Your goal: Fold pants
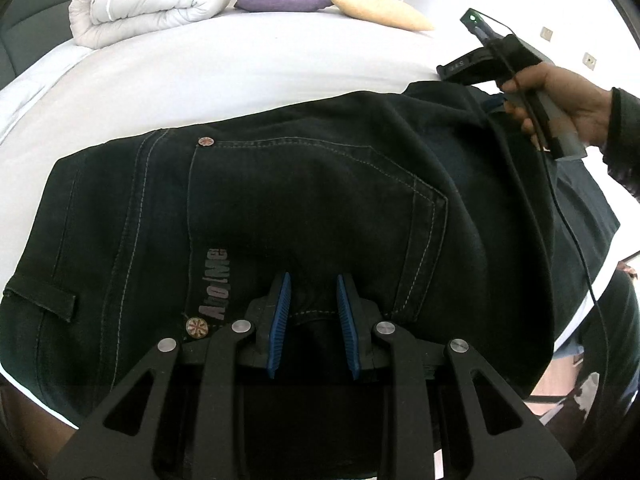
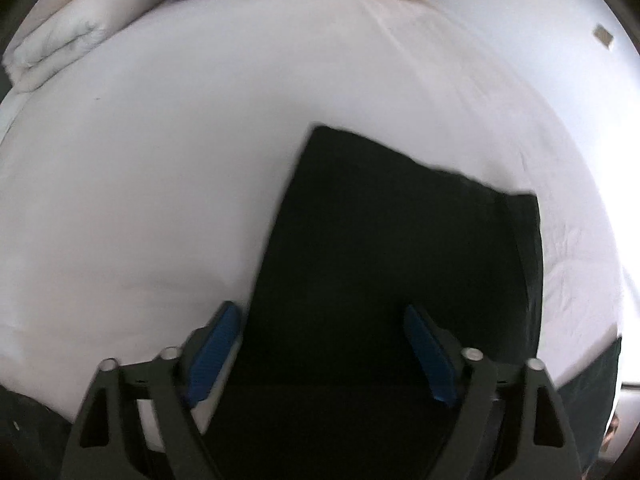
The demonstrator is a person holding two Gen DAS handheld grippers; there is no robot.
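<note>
My left gripper pinches the pants — right gripper spread wide — the fold may slip.

Black linkage tool with blue ribbed pads, silver pins, dark sleeve

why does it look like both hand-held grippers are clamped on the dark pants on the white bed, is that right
Only partly. The left hand-held gripper pinches the dark pants on the white bed, but the right wrist view shows the right hand-held gripper wide open above them.
</note>
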